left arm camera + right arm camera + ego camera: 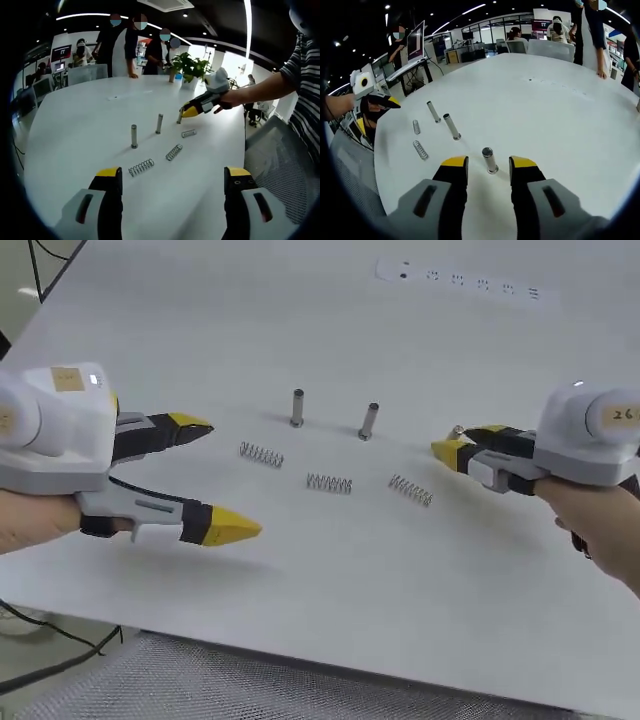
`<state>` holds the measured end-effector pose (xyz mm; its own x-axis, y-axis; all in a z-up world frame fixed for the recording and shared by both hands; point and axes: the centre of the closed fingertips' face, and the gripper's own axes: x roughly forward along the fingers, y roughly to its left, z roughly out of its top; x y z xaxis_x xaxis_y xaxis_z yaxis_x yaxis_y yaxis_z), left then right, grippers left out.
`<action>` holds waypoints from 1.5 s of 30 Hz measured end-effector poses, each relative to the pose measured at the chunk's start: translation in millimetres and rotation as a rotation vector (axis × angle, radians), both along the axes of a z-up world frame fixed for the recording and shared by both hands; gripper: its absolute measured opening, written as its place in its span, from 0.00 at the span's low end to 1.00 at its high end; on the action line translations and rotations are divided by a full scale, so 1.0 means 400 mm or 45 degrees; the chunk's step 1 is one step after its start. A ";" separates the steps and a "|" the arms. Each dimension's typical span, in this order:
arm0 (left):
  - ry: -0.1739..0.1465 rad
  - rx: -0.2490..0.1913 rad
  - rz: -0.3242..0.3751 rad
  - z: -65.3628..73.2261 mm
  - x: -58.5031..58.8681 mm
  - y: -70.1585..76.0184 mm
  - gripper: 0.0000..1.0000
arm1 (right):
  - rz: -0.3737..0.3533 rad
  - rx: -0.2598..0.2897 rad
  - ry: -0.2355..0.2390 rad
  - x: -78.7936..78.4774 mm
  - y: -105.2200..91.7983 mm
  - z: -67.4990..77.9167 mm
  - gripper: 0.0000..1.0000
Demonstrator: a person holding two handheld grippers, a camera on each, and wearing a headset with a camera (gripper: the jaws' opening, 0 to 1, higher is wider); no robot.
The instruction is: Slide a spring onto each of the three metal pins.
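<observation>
White table point(200, 320) carries three pins point(297, 407), three springs point(329, 483).

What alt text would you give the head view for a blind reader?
Two hand-held claws face each other over a white table: the left claw wide open, the right claw at one metal pin. Between them stand two more pins, with three springs lying nearer the viewer.
</observation>
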<state>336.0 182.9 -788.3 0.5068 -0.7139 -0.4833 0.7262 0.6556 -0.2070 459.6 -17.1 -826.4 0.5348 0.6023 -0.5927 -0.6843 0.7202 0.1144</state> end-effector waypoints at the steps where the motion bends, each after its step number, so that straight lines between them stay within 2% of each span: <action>1: 0.001 -0.003 0.002 0.001 0.002 0.001 0.83 | -0.004 0.003 0.002 0.000 -0.001 0.001 0.35; 6: 0.002 -0.007 0.005 0.002 0.002 0.000 0.84 | -0.006 0.018 0.025 -0.005 0.000 0.000 0.37; 17: 0.006 -0.019 0.016 0.006 0.007 0.000 0.85 | -0.012 0.033 0.020 -0.006 -0.001 0.005 0.42; 28: 0.001 -0.006 0.014 0.007 0.008 -0.001 0.86 | -0.021 0.041 0.009 -0.013 -0.010 0.010 0.49; 37: -0.004 0.002 0.005 0.008 0.004 -0.009 0.92 | -0.033 0.058 0.005 -0.019 -0.019 0.024 0.52; 45: -0.012 0.005 0.011 0.012 0.005 -0.007 0.97 | -0.031 0.061 0.020 -0.033 -0.020 0.024 0.59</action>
